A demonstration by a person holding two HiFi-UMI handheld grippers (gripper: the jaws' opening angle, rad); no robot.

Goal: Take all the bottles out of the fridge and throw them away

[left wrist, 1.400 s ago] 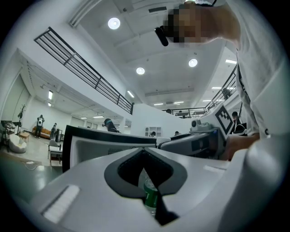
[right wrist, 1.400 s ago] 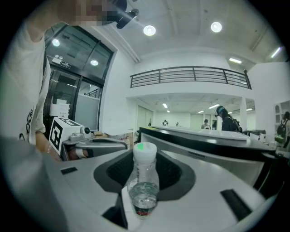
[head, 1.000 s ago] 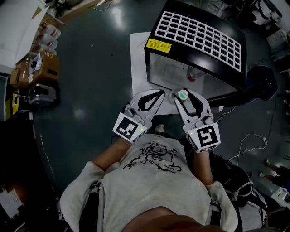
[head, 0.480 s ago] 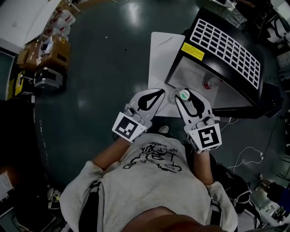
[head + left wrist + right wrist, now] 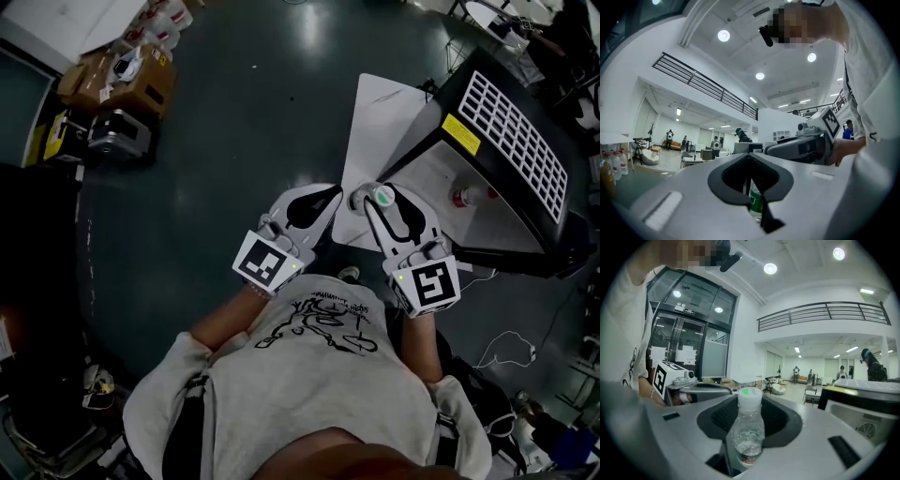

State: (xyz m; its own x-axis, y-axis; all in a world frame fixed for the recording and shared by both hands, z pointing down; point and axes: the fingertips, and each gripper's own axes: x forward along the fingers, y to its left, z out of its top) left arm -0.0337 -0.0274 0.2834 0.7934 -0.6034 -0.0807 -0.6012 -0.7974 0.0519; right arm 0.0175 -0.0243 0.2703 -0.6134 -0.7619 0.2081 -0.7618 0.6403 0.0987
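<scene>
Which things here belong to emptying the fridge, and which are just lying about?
Job: clear bottle held in the right gripper; fridge; red-capped bottle in it.
Lying about: cardboard boxes and bottles at top left; cables on the floor.

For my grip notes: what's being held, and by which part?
The right gripper holds a clear bottle by its upper body, cap above the jaws; the left gripper holds nothing.
</scene>
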